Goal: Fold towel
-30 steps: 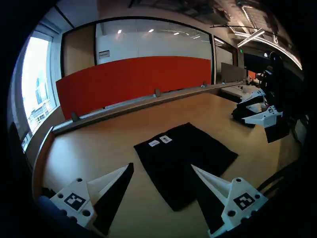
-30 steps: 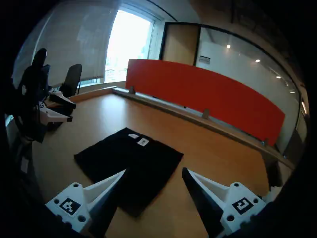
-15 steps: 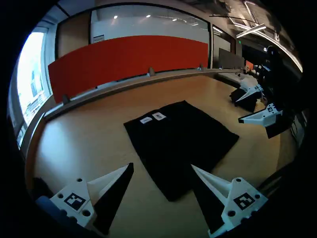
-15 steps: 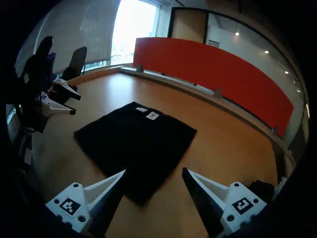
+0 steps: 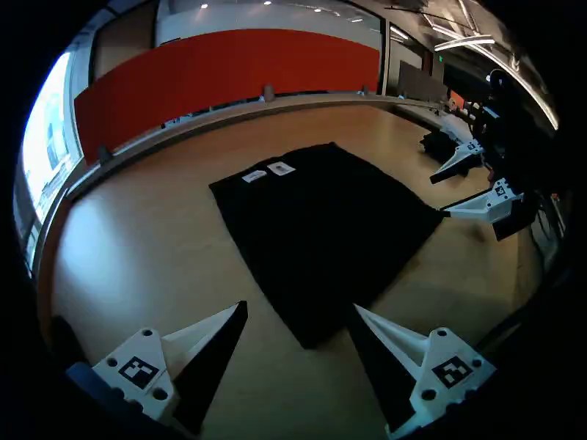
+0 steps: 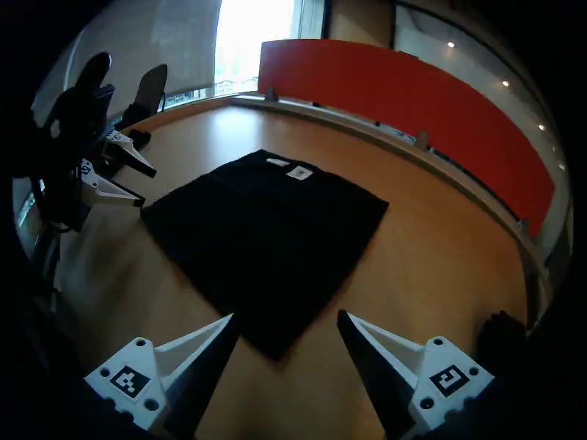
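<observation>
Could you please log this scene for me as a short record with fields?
Item: black towel, lying flat on the wooden table
Markings: two white tags near the towel's far edge
Left hand-held gripper: open, empty, aimed at a near corner of the towel
Right hand-held gripper: open, empty, aimed at a near corner of the towel
Background: red partition along the table's far side
Fold: not yet begun

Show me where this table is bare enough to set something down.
Bare wood runs between the black towel and the red divider, a wide strip of table. It is tight at the towel's near corners, where the left tool and right tool hover.
</observation>
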Demonstrator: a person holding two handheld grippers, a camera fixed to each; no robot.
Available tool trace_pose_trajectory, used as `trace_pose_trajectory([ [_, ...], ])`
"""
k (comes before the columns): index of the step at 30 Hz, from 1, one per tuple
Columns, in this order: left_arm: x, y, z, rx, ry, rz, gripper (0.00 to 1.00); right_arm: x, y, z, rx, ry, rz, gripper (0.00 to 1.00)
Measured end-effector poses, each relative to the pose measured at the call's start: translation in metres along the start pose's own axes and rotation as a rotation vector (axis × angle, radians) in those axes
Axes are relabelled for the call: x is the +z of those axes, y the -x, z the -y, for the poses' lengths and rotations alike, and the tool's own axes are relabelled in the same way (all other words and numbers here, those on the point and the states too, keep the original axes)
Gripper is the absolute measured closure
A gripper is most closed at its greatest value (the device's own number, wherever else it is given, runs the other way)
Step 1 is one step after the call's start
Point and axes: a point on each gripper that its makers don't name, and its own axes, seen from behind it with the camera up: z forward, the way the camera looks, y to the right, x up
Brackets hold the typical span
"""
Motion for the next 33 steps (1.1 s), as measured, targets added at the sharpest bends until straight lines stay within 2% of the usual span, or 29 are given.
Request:
trace_pose_trajectory([
  [6, 0.006, 0.016, -0.005, 0.004, 0.016, 0.067, 0.04, 0.004, 0.016, 0.004, -0.005, -0.021, 0.051, 0.00],
  [13, 0.010, 0.023, -0.009, 0.001, 0.025, 0.107, 0.04, 0.005, 0.022, 0.006, 0.002, -0.045, 0.069, 0.04],
  [23, 0.013, 0.030, -0.018, 0.037, 0.040, 0.141, 0.11, 0.006, 0.027, 0.008, -0.011, -0.066, 0.083, 0.20],
  [27, 0.014, 0.033, -0.021, 0.061, 0.044, 0.155, 0.21, 0.007, 0.027, 0.011, -0.011, -0.086, 0.089, 0.29],
  [33, 0.016, 0.032, -0.024, 0.051, 0.044, 0.160, 0.25, 0.008, 0.026, 0.017, -0.011, -0.110, 0.091, 0.43],
])
